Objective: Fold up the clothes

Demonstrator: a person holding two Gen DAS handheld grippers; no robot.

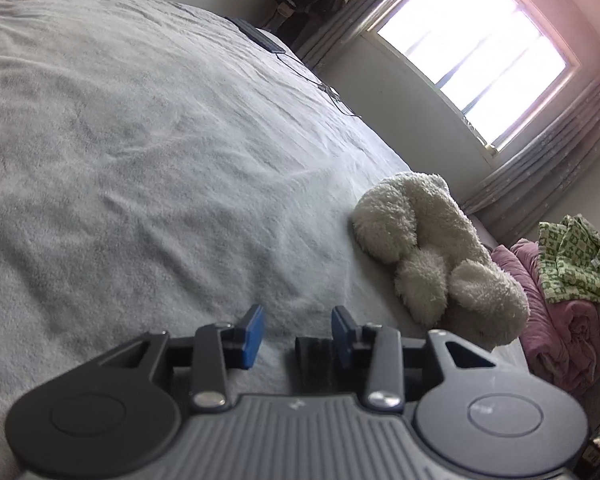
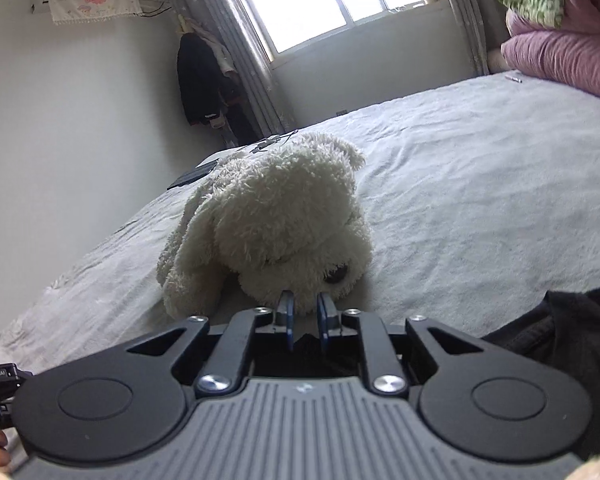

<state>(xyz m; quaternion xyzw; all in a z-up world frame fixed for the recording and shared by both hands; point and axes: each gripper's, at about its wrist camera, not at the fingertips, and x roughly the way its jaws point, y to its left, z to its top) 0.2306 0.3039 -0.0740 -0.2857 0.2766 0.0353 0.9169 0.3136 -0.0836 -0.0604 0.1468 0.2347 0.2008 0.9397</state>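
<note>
Currently, the left tool [image 1: 298, 336] is held wide, blue pads well apart, with nothing seen gripped. A dark ribbed bit just beside its right pad cannot be identified. The right tool [image 2: 306, 318] is set narrow. Something dark sits low in the gap, and it cannot be told whether cloth is pinched there.

Closest task item: a black garment [image 2: 560, 332], bunched at the near edge of the bed [image 1: 140, 160], just right of the right tool. Its shape and its fold state are not readable. No garment is seen spread on the grey cover.

Stage is not settled. The scene fits a piece about to be laid out as well as one already bundled and set aside.

Notes for a clean fold, as judgement:
- The cover is soft and rumpled, so cloth is expected to drag. Lifting is preferred over sliding.
- Both tools should be placed on an edge or seam, not mid-panel, to avoid grabbing the cover too.
- The plush dog [image 2: 276, 220] lies directly ahead of the right tool. The open area left of it is better suited.

Further back, a green patterned garment [image 1: 572, 264] is draped on a pink quilt [image 1: 560, 320]. Dark clothes [image 2: 204, 80] are hung in the corner beside the window [image 1: 480, 48].
</note>
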